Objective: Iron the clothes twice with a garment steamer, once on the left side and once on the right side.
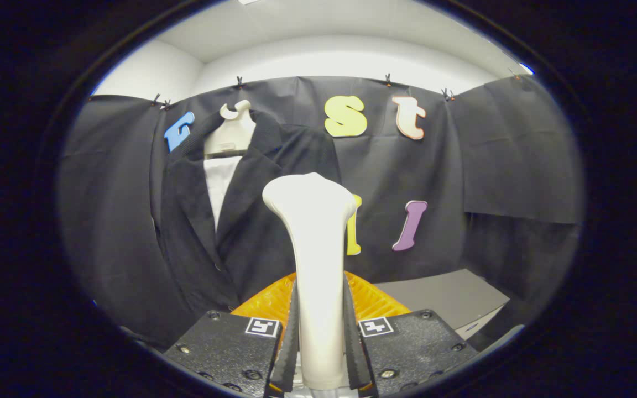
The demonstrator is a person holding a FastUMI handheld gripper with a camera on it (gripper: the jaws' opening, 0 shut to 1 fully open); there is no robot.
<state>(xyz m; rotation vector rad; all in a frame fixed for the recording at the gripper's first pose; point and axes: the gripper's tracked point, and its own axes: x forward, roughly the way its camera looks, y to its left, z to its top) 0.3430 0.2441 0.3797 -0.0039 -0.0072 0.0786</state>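
Steamer (313,249): pale, smooth, hard-shelled body, standing upright in the lower centre of the frame, neck widening to a flared head at mid-frame. Judged stiff and somewhat slippery from the glossy surface; probably moderately heavy toward the head if it carries water, so it may tend to tip forward in a narrow grip. Best hold looks to be the straight handle section below the flare, where the sides run parallel. That is where it is held now.

Tongs (318,354): closed down to the width of the handle, one finger on either side, both ribbed pads pressed against it. Nothing else between them. Grip looks centred; handle vertical, no visible tilt.

Jacket (224,221): dark, soft, limp cloth on a pale hanger (233,132), hung against the booth wall in the upper left to centre left of the frame. A white lining or shirt shows at the open collar. Fabric will give under pressure and swing on the hanger, so I expect light contact only. The steamer head overlaps the jacket's right-hand edge in the picture; whether it touches the cloth cannot be told, though it looks to stand nearer the camera.

Orange ribbed piece (374,301) just behind the tongs, lower centre; what it is cannot be told. Grey table (451,298) at lower right.

Neither side pass can be judged done from this.
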